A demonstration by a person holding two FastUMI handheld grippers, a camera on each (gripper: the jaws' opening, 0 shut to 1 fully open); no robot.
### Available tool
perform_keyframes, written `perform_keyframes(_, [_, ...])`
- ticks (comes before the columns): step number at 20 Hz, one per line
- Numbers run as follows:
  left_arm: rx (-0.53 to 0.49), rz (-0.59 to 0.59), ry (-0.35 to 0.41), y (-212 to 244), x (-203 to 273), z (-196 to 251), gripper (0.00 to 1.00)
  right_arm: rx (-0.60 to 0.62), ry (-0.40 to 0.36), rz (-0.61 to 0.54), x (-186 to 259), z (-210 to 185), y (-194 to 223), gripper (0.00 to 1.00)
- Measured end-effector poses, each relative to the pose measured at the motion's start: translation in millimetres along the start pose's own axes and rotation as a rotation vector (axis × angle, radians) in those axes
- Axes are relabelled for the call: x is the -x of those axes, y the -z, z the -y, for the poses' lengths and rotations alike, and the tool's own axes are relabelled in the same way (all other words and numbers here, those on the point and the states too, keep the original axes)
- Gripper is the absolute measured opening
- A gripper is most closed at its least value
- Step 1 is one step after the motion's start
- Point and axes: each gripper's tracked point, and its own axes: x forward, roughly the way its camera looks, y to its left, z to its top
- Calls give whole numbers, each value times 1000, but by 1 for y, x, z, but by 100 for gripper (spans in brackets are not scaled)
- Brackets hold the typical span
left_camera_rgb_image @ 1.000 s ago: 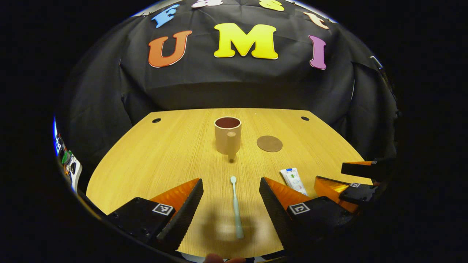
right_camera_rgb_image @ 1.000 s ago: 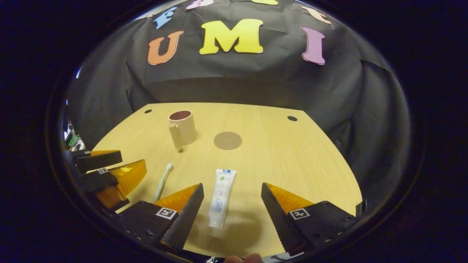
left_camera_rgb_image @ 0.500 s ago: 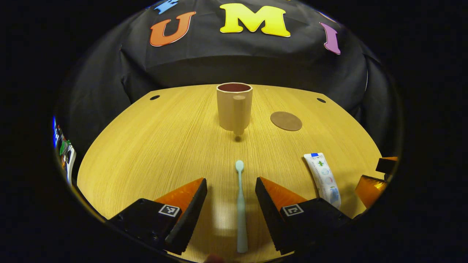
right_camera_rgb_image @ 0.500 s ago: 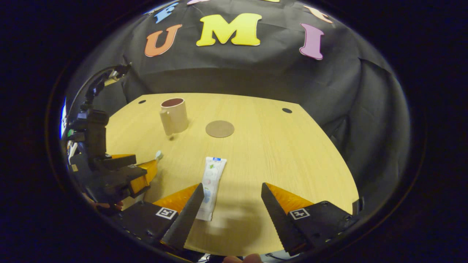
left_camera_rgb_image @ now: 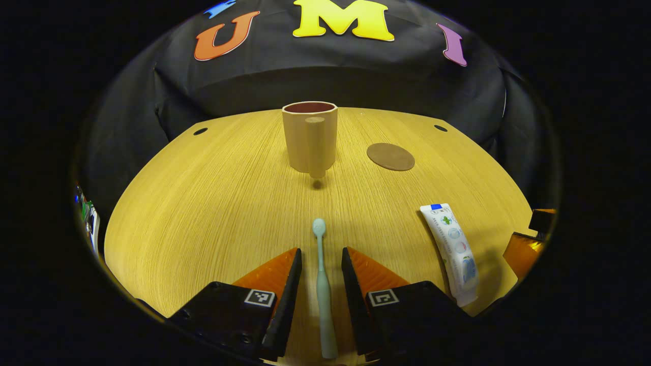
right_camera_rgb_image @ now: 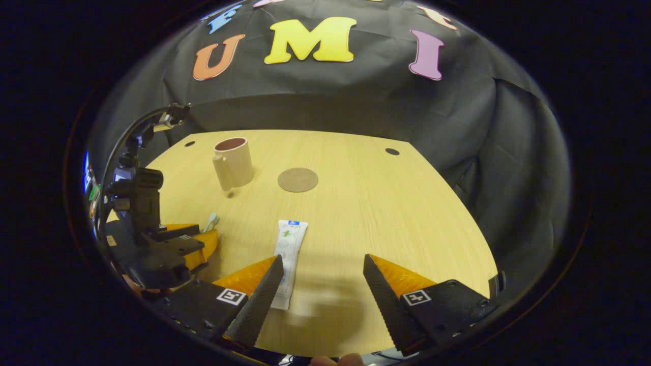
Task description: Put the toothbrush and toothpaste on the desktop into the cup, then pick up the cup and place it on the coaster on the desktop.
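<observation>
A pale green toothbrush (left_camera_rgb_image: 320, 274) lies flat on the wooden table (left_camera_rgb_image: 203, 203), its head pointing at the cup. My left gripper (left_camera_rgb_image: 320, 251) straddles its handle with the fingers close on both sides and a thin gap still showing. The tan cup (left_camera_rgb_image: 310, 137) stands upright farther back, handle toward me. The round brown coaster (left_camera_rgb_image: 390, 156) lies to its right. The white toothpaste tube (right_camera_rgb_image: 290, 249) lies flat with its lower end beside the left finger of my open right gripper (right_camera_rgb_image: 323, 259), not between the fingers. In the right gripper view the left gripper (right_camera_rgb_image: 196, 239) sits low at the left, over the toothbrush head (right_camera_rgb_image: 211, 221).
The cup (right_camera_rgb_image: 234, 162) and coaster (right_camera_rgb_image: 298, 179) stand apart at the back of the table (right_camera_rgb_image: 407, 229). Two small dark holes (left_camera_rgb_image: 200, 131) (left_camera_rgb_image: 440, 128) mark the far corners. Black cloth walls the booth behind and beside the table. Bare wood lies to the right.
My left gripper has come down over the toothbrush and its fingers have narrowed around the handle. The right gripper drifted slightly right, so the toothpaste now sits by its left finger.
</observation>
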Motion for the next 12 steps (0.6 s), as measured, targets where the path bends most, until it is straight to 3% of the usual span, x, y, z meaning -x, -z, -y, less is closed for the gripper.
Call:
perform_keyframes(2, [-4, 0, -7, 0, -2, 1, 46, -5, 2, 2, -1, 1, -1, 95])
perform_keyframes(5, [-5, -12, -29, -2, -1, -2, 21, -2, 2, 5, -2, 2, -1, 95])
perform_keyframes(7, [-35, -16, -31, -1, -3, -2, 11, 5, 2, 5, -4, 3, -1, 95])
perform_keyframes(9, [-57, -18, -24, -2, -3, -1, 5, 9, -3, 2, -5, 2, 1, 95])
perform_keyframes(12, [-95, -18, -21, -2, -3, -1, 4, 19, -23, 8, -5, -3, -2, 95])
